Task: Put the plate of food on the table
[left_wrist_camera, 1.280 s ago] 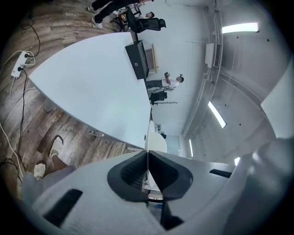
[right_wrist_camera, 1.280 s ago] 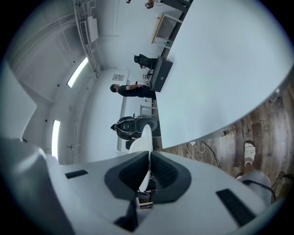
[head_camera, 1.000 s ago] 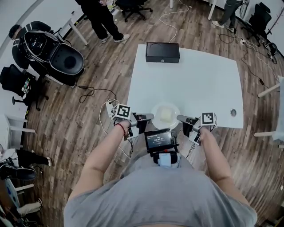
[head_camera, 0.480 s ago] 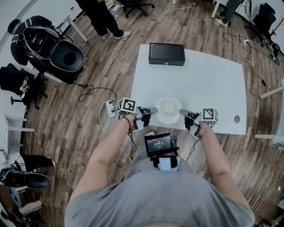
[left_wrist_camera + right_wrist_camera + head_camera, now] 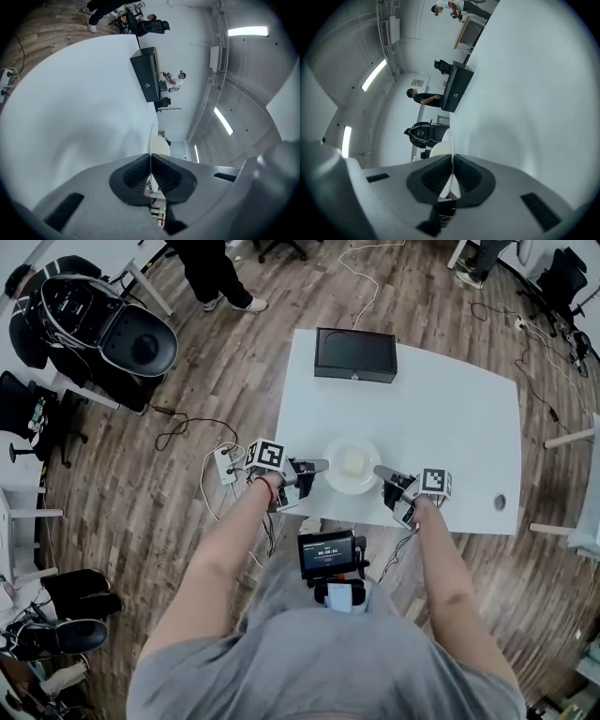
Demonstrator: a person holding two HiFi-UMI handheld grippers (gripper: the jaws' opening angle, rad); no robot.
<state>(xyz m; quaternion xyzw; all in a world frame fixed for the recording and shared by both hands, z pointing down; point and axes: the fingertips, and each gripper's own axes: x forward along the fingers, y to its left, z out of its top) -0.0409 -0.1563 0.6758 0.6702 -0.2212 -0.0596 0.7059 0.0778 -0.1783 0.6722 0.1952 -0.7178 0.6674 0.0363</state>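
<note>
Two-handed plate placement. My left tool (image 5: 322,466) and right tool (image 5: 379,471) each clench opposite rims of the plate (image 5: 351,486), with the food (image 5: 352,462) at its centre. The plate is over the worktop (image 5: 441,409), well apart from the box (image 5: 355,354), on my side of it; contact is uncertain. Judgement: lower both tools level and together, and release only once the base sits flat.

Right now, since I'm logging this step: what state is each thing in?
plate: level, held at both sides over the near part of the table; whether it touches the table is unclear.
food: lying on the plate.
left gripper: jaws shut on the plate's left rim.
right gripper: jaws shut on the plate's right rim.
box: shut, on the table's far edge.
</note>
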